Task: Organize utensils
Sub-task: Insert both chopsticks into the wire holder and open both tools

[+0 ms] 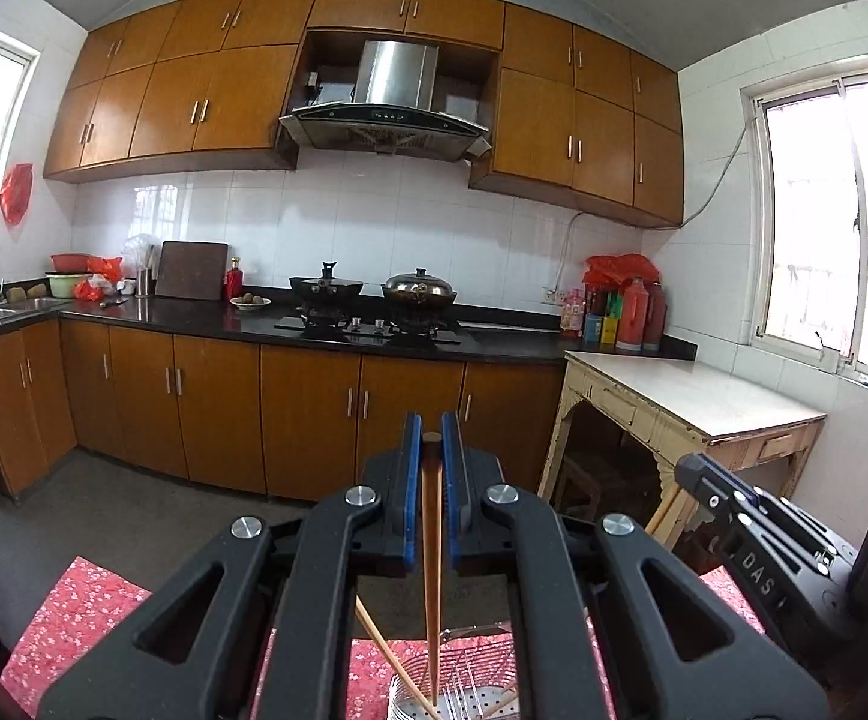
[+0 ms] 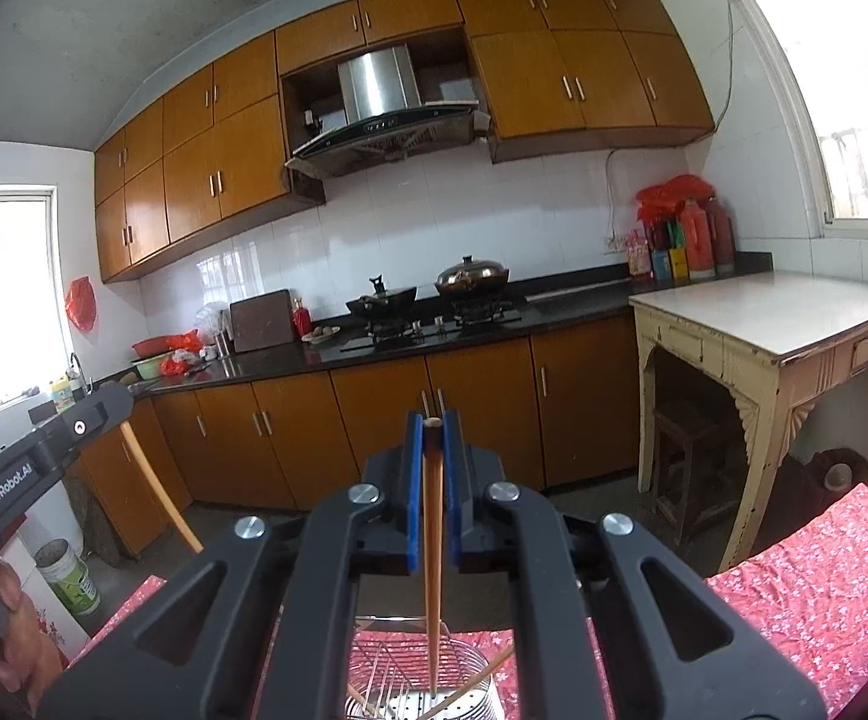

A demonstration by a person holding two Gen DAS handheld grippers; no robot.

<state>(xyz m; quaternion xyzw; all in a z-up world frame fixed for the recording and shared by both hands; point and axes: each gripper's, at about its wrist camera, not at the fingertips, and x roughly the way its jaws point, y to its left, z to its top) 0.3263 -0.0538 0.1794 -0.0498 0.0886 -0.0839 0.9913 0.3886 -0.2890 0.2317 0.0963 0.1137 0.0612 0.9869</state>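
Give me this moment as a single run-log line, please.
left gripper: shut on chopstick | right gripper: shut on second chopstick | both tips over metal utensil holder | not released

My left gripper (image 2: 44, 456) bore "GenRobot.AI" in white along its side; my right gripper (image 1: 757, 540) showed only "DAS".

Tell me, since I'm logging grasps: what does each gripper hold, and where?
Each holds one wooden chopstick near its top end: left gripper its chopstick, right gripper its chopstick, lower tips in the metal holder.
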